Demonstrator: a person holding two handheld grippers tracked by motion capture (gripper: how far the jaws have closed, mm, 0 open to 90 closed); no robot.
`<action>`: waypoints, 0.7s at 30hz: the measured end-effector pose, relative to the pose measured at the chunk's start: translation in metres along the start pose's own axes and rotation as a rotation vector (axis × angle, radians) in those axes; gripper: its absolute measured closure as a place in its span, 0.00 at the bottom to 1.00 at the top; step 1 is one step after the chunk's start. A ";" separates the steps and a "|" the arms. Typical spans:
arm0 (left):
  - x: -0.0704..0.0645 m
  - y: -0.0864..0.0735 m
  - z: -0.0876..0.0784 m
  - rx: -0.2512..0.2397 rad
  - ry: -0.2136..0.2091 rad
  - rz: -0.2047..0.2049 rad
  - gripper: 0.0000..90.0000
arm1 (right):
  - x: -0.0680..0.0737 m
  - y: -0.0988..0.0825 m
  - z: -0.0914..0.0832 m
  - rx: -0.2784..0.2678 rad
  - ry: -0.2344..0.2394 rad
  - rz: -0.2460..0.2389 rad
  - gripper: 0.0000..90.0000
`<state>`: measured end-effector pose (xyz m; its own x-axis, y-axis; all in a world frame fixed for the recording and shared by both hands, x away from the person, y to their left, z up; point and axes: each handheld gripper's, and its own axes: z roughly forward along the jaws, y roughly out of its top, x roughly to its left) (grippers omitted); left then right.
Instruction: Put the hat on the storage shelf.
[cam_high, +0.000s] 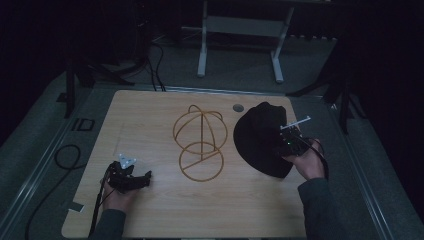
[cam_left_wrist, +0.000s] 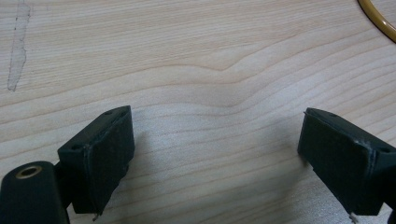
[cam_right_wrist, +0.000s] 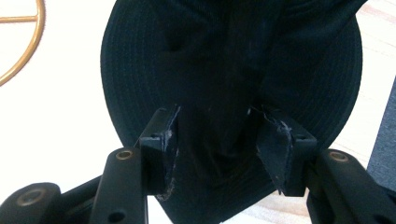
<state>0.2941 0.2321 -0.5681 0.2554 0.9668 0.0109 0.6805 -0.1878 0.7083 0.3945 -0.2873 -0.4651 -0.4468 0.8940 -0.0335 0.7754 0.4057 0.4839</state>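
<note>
- Looks like the hat-onto-stand step: the right gripper (cam_right_wrist: 217, 149) is at the black hat (cam_high: 260, 137), jaws half apart around a fold of fabric; can't tell if they're pinching it.
- Hat lies right of the gold wire stand (cam_high: 200, 142).
- Next I'd say: firm grip, lift, carry over the dome.
- Left gripper (cam_left_wrist: 215, 158) is released, parked over bare wood.
- Pale wooden table (cam_high: 150, 215), dark room, grey carpet, cables around.
</note>
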 end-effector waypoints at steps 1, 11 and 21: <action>0.000 0.000 0.000 0.000 0.000 0.000 0.13 | 0.000 0.001 0.001 0.003 -0.001 -0.002 0.54; 0.000 0.000 0.000 0.000 -0.001 0.000 0.13 | -0.007 0.015 0.008 0.030 -0.003 0.011 0.57; 0.000 0.000 0.000 0.002 -0.001 0.001 0.13 | -0.013 0.029 0.011 0.059 -0.012 0.010 0.58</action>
<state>0.2942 0.2322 -0.5680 0.2568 0.9664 0.0107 0.6813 -0.1889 0.7072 0.4277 -0.2847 -0.4598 -0.4339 0.9001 -0.0390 0.8050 0.4067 0.4318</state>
